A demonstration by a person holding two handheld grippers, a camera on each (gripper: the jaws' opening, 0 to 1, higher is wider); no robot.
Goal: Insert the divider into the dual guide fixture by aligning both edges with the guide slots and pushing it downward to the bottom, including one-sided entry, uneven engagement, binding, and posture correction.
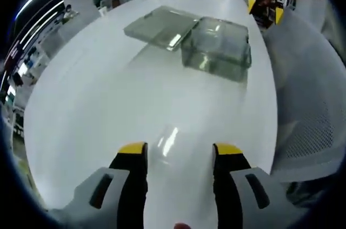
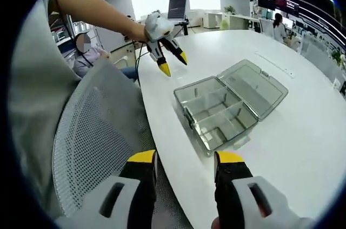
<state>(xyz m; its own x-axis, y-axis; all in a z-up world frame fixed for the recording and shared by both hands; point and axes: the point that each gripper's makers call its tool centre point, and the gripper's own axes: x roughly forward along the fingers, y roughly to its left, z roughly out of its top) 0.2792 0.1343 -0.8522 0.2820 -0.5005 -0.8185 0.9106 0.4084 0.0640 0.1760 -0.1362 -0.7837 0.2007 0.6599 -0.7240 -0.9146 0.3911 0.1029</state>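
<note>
A clear plastic box (image 1: 219,47) stands on the white table (image 1: 108,110) with its lid (image 1: 162,26) folded open beside it. In the right gripper view the box (image 2: 216,112) shows inner compartments, and its lid (image 2: 254,85) lies flat. My left gripper (image 1: 180,149) hovers short of the box. A clear, glinting divider (image 1: 168,141) spans its jaws, which grip it by its edges. A hand holds the left gripper (image 2: 174,64) in the air past the box. My right gripper (image 2: 185,158) is open and holds nothing, low over the table edge; the right gripper (image 1: 265,11) sits beyond the box.
A grey mesh chair (image 2: 92,131) stands against the table's edge, and its back (image 1: 308,120) shows to the right. A person (image 2: 86,50) sits behind it. A monitor (image 2: 177,7) stands at the table's far end.
</note>
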